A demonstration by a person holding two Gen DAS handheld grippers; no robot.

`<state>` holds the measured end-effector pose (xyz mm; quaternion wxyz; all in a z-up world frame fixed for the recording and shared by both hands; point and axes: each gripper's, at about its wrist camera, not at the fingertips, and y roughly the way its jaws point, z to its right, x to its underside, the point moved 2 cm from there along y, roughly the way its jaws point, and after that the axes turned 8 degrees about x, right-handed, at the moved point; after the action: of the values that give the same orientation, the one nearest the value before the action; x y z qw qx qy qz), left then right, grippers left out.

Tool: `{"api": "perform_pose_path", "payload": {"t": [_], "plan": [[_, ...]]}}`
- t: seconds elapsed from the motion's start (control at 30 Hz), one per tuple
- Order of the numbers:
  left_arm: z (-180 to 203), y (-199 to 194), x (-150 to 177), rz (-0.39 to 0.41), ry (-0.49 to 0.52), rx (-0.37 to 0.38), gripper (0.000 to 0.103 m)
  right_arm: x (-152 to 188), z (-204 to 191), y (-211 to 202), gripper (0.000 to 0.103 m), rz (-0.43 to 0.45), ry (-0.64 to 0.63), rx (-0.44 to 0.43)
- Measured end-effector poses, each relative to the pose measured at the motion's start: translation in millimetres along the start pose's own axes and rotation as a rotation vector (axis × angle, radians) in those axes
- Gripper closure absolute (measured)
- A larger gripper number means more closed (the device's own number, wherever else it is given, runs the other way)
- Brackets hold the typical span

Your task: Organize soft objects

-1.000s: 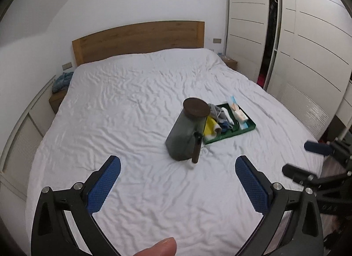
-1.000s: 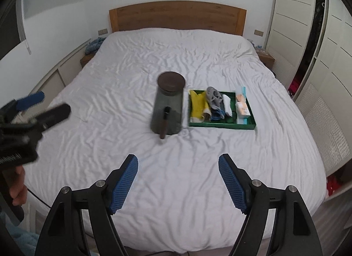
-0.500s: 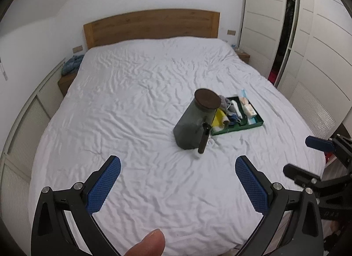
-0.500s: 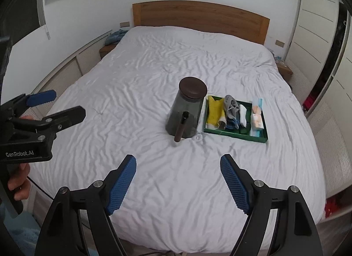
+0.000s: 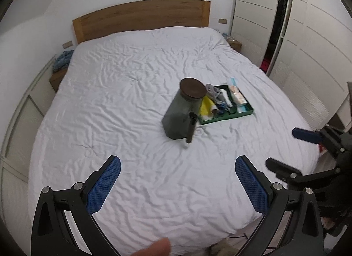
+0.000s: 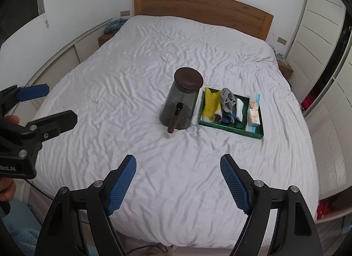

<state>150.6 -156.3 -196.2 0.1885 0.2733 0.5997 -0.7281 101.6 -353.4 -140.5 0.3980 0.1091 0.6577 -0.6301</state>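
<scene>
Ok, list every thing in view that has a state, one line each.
Left tool: open, empty, above the bed.
Right tool: open, empty, above the bed.
Jar: upright, lid on.
Green tray: flat on the bed beside the jar, filled.
Yellow cloth: rolled, in the tray's jar-side end.
Wardrobe door: ajar, dark gap showing.

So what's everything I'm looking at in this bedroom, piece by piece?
Bed with wrinkled sheet: one, white, fills the room's middle.
Wooden headboard: one, brown, at the far wall.
Smoky glass jar with round dark lid: one, grey, upright mid-bed, a dark handle on its near side.
Shallow rectangular tray: one, green, right beside the jar.
Rolled cloths: several, yellow, grey, blue, white, in the tray.
Wardrobe doors: white, right wall.
Left gripper: blue pads, open, empty.
Right gripper: blue pads, open, empty.
</scene>
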Motion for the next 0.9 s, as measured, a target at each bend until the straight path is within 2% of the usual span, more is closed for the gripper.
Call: {"api": "perform_pose_path", "payload": {"t": [0.2,0.5,0.9], "plan": [[10,-3,-5,0.004,-0.005,0.058,0.001,7,9,-8,0.024,-0.01,0.008,0.029],[20,-10,-4,0.006,0.032,0.057,0.001,19,14,-22,0.024,-0.007,0.017,0.054],[13,1,22,-0.105,0.044,0.014,0.001,25,9,-26,0.024,-0.014,-0.017,0.026]]}}
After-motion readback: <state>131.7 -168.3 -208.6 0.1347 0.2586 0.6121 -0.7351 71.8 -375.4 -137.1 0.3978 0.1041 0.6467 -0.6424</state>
